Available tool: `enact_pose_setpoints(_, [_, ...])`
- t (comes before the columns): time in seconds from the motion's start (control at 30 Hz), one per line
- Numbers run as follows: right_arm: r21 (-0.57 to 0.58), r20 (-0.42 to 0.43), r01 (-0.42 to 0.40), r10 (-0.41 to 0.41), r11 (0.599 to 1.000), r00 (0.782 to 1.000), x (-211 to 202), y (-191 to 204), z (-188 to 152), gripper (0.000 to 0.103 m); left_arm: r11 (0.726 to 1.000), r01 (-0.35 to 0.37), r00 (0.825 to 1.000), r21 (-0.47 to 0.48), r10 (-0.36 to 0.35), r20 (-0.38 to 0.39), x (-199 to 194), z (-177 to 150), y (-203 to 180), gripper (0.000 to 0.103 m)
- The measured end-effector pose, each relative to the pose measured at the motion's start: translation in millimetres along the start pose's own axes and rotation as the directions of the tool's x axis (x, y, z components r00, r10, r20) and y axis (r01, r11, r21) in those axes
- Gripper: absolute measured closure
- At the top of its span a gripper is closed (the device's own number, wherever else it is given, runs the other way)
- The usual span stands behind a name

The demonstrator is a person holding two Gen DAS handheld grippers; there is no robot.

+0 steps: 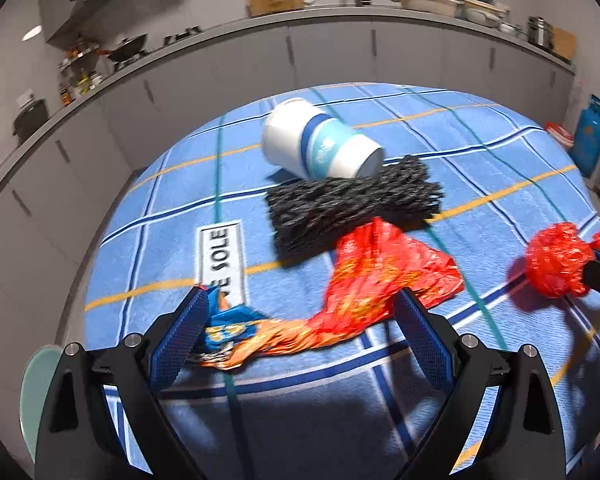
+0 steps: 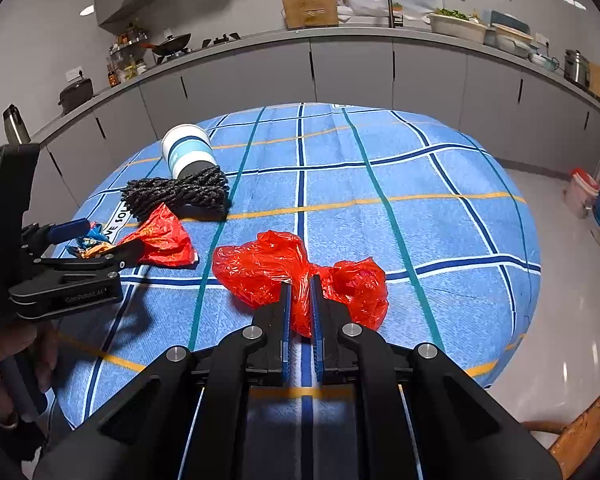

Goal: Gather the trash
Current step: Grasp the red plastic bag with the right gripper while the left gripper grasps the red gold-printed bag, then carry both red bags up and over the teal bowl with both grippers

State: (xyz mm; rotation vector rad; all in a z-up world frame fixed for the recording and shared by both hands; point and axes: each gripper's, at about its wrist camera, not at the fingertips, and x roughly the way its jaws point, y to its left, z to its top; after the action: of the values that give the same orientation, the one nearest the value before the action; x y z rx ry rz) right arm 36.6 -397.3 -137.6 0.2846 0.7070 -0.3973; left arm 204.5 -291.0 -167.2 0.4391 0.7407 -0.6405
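My right gripper (image 2: 300,286) is shut on a crumpled red plastic bag (image 2: 260,268) just above the blue checked tablecloth (image 2: 420,200). My left gripper (image 1: 304,320) is open and low over the cloth. Between its blue pads (image 1: 188,328) lies an orange, red and blue snack wrapper (image 1: 364,280); the left pad touches the wrapper's blue end. Beyond the wrapper lies a black mesh pad (image 1: 352,204). A white cup with a blue band (image 1: 320,144) lies on its side against the pad. The same red bag (image 1: 556,260) shows at the right of the left wrist view.
Grey kitchen cabinets and a worktop (image 2: 340,36) with a sink, pans and bowls run behind the round table. A blue gas cylinder (image 1: 590,132) and a red-lidded bucket (image 2: 582,192) stand on the floor at right. A wooden chair (image 2: 580,436) sits near right. A hand (image 2: 4,360) holds the left gripper.
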Motion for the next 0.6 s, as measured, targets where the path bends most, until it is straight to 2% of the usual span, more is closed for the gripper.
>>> enact_pose_setpoints(0.1, [-0.001, 0.003, -0.006, 0.006, 1.0, 1.0, 0, 2, 1, 0.093, 1.0, 0.031, 0.999, 0.004, -0.03, -0.033, 6, -1, 1, 0.013])
enact_pose_setpoints(0.17, [-0.006, 0.0, -0.009, 0.009, 1.0, 1.0, 1, 5, 0, 0.093, 0.999, 0.041, 0.999, 0.015, -0.04, -0.034, 6, -1, 0, 0.02])
enact_pose_setpoints(0.2, [-0.007, -0.002, -0.01, 0.01, 1.0, 1.0, 2, 6, 0, 0.093, 0.999, 0.041, 0.999, 0.014, -0.041, -0.036, 6, -3, 1, 0.027])
enact_pose_setpoints(0.23, [-0.008, -0.002, -0.011, 0.011, 1.0, 1.0, 2, 7, -1, 0.093, 0.999, 0.052, 0.998, 0.01, -0.052, -0.036, 6, -4, 2, 0.038])
enact_pose_setpoints(0.27, [-0.008, -0.002, -0.013, 0.013, 1.0, 1.0, 3, 8, -2, 0.093, 0.998, 0.068, 0.997, 0.008, -0.068, -0.039, 5, -6, 1, 0.042])
enact_pose_setpoints(0.33, [-0.007, -0.003, -0.015, 0.015, 1.0, 1.0, 4, 9, -2, 0.093, 0.995, 0.102, 0.994, 0.005, -0.101, -0.045, 4, -9, 1, 0.064])
enact_pose_setpoints(0.4, [-0.007, -0.001, -0.019, 0.019, 1.0, 1.0, 3, 10, -3, 0.093, 0.993, 0.117, 0.992, 0.004, -0.116, -0.049, 1, -15, -1, 0.073])
enact_pose_setpoints(0.6, [-0.009, 0.003, -0.023, 0.023, 1.0, 1.0, 3, 12, -4, 0.093, 0.992, 0.125, 0.992, -0.017, -0.125, -0.029, -17, -22, 1, 0.079])
